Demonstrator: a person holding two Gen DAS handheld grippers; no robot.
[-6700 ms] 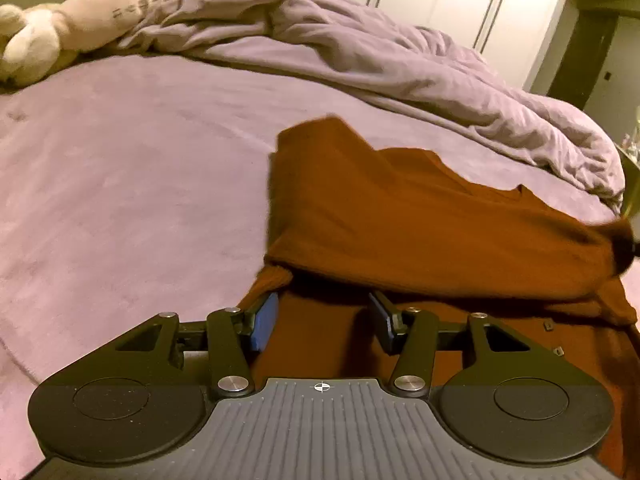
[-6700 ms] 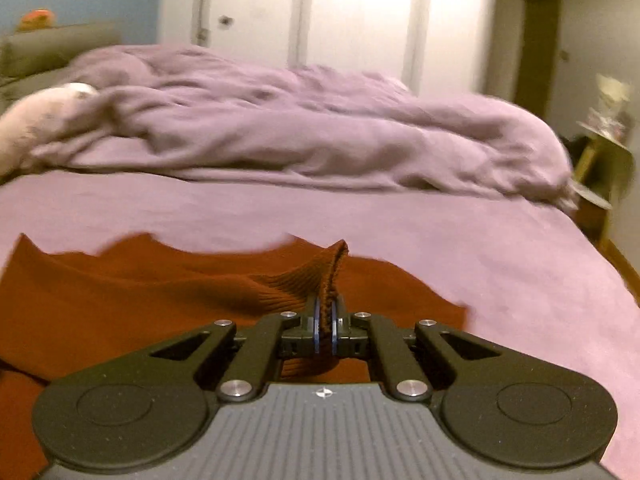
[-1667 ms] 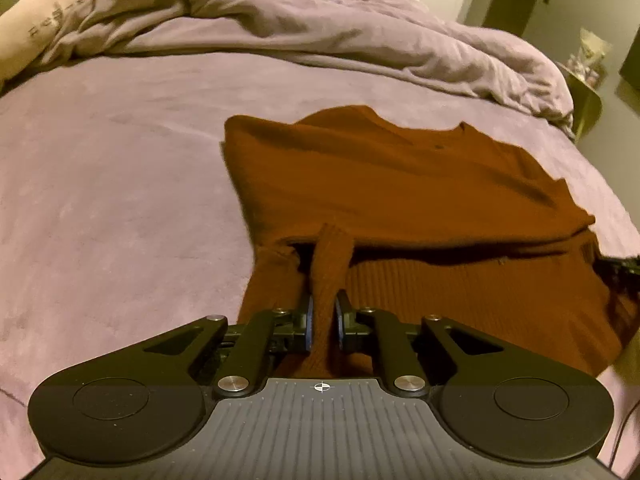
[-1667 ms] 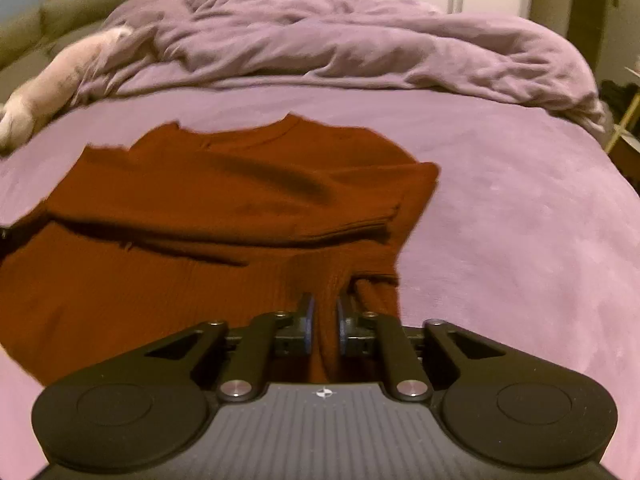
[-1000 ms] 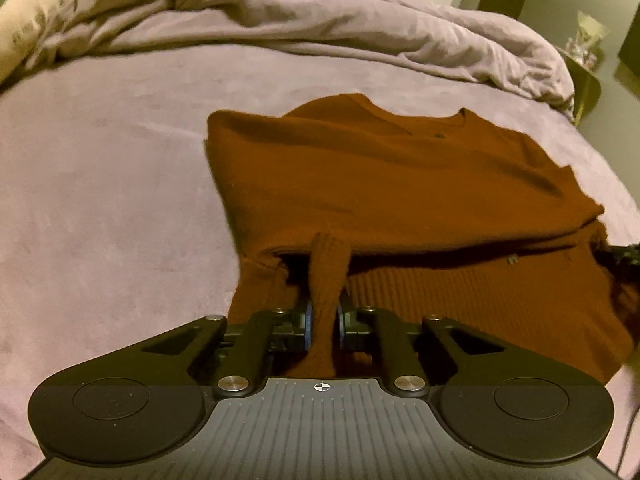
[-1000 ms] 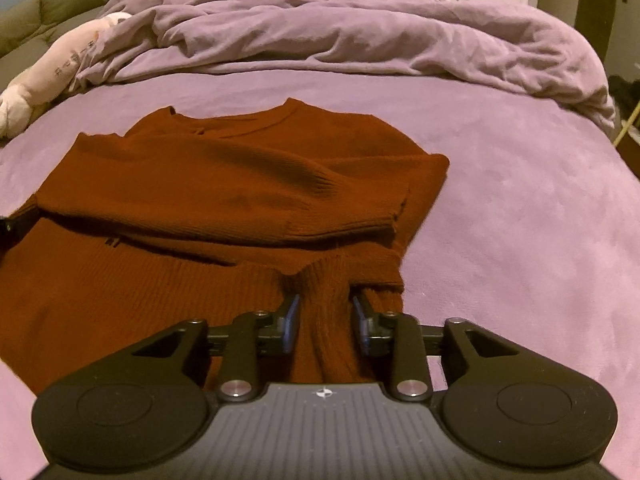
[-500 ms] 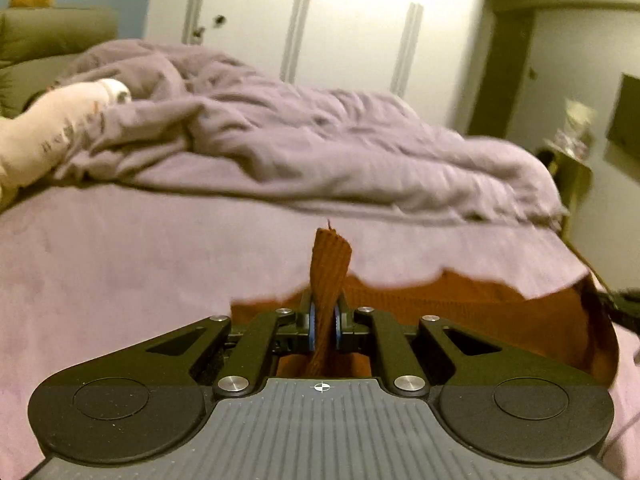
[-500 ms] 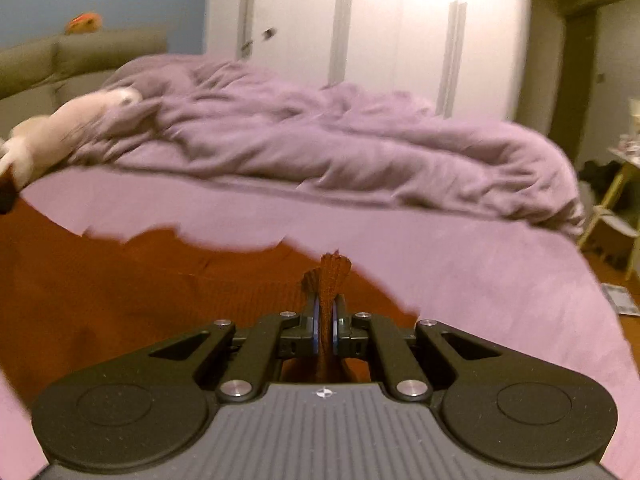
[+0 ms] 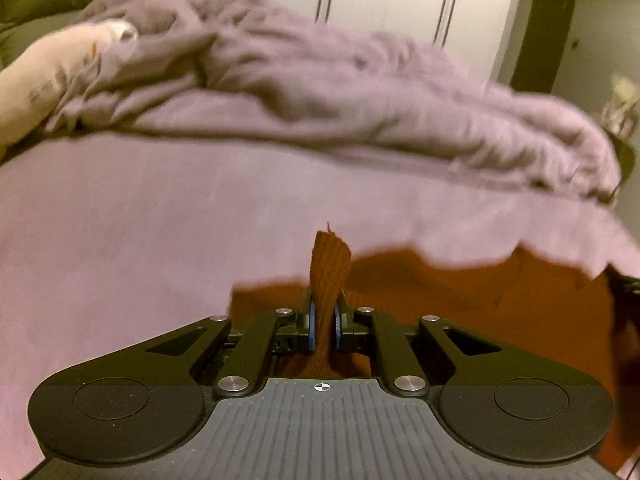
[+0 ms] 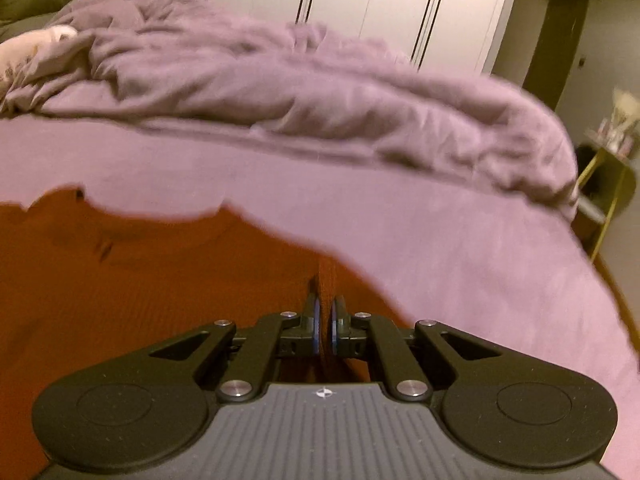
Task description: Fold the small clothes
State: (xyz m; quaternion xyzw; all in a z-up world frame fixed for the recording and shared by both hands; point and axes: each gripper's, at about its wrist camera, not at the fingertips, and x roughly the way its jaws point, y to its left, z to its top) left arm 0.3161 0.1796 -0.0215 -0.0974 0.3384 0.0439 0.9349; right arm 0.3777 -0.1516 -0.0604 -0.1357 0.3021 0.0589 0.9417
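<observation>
Nearest in the left wrist view: left gripper (image 9: 324,320), clenched on a ribbed fold of the rust-brown sweater (image 9: 460,280), a tongue of knit poking up between the blue pads. In the right wrist view: right gripper (image 10: 324,322), likewise clenched on the sweater (image 10: 140,280), a thin pinch of fabric caught between its pads. Sweater spread wide between the two grippers, lifted at the pinched edge, filling the lower right of the left view and the lower left of the right view; far edge blurred and wavy against the bed. Beyond the sweater: purple bed sheet (image 9: 160,220), smooth and flat. Farther back: crumpled lilac duvet (image 9: 340,92) heaped across the width of the bed, also blurred. At far left, partly tucked against the duvet: pale plush toy (image 9: 48,76). Behind the bed: white wardrobe doors (image 10: 360,8) with dark vertical handles. At far right: small side table (image 10: 612,176) with thin gold legs, objects on it too blurred to tell.
</observation>
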